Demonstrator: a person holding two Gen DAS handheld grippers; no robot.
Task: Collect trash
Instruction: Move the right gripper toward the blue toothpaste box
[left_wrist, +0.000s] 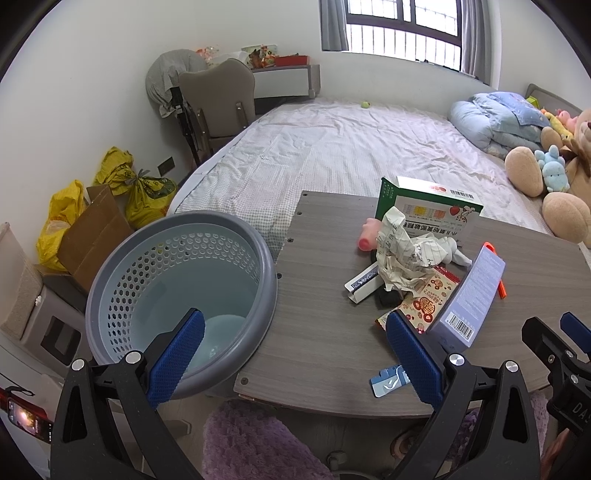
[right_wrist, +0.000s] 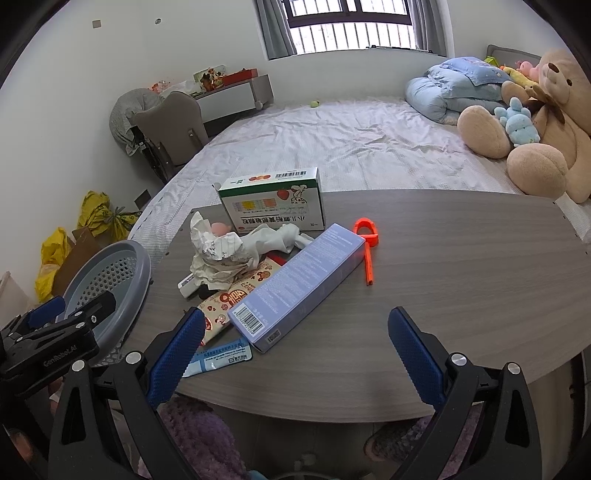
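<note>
Left wrist view: the left gripper (left_wrist: 295, 354) hangs with jaws released and empty, between the grey perforated bin (left_wrist: 184, 295) and the trash pile around the crumpled paper (left_wrist: 402, 254) on the worktop (left_wrist: 325, 325).

Right wrist view: the right gripper (right_wrist: 295, 354), jaws likewise released, faces the lavender carton (right_wrist: 295, 288); a green-white medicine box (right_wrist: 273, 203) stands behind.

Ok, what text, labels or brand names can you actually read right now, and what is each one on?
"GenRobot.AI": on the left gripper body, seen from the right wrist.
"DAS", cut off: on the right gripper body.
Green-and-white box: large upside-down Chinese characters, unreadable.
Lavender box: barcode, fine print, too small.
Crumpled paper: handwriting, illegible.
</note>
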